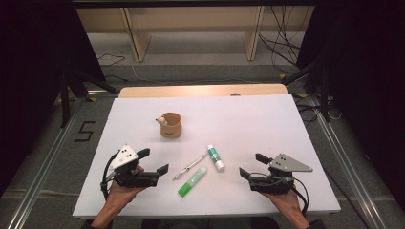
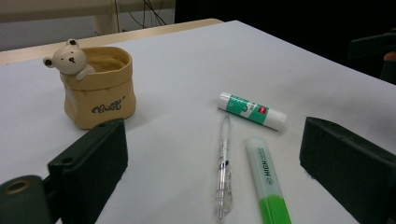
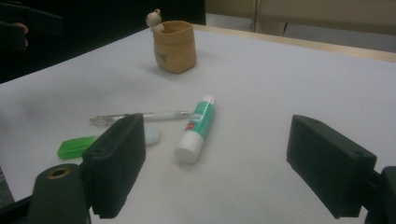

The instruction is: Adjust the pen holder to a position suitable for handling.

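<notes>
White tabletop (image 1: 267, 124) under a dim room, with pale shelving and loose cables on the floor beyond; at its centre lie three writing things: a clear pen (image 1: 188, 167), a green highlighter (image 1: 192, 181) at about five o'clock from it, touching or nearly so, and a green-and-white glue stick (image 1: 215, 158) at about two o'clock; a tan pot with a small bear on its rim (image 1: 169, 125) stands upright at about eleven o'clock from them, well apart; left gripper (image 1: 154, 161) at eight o'clock and right gripper (image 1: 250, 165) at four o'clock rest low in the person's hands, each pointing inward, jaws spread and empty; nothing is lifted yet, so this looks like the start; the next move probably calls for closing on one item, perhaps to drop it into the pot.
</notes>
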### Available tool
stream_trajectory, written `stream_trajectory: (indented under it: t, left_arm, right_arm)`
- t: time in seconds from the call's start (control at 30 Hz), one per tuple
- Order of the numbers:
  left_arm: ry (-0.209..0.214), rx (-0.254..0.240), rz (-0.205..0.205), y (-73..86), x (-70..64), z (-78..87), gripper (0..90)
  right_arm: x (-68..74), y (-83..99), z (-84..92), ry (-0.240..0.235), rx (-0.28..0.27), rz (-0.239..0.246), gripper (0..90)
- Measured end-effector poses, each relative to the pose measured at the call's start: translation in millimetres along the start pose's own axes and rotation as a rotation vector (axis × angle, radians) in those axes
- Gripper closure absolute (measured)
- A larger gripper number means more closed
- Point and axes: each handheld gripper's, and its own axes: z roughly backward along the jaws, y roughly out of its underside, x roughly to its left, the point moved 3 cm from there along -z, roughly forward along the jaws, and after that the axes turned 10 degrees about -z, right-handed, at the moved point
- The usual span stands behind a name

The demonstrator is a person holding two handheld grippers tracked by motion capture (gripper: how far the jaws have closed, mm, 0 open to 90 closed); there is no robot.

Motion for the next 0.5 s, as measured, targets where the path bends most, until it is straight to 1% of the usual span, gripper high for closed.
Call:
stream_trajectory:
  t: [0.33,0.5]
  left_arm:
    - [-0.011,0.007,0.003,-0.1,1.5,-0.8,7.4]
    - [-0.028,0.012,0.016,-0.8,5.6,-0.8,7.4]
  right_arm:
    - [-0.8,-0.2,-0.3,0.004,-0.002,0.001,20.5]
    - [-1.1,-0.7,0.4,0.007,-0.008,-0.005,20.5]
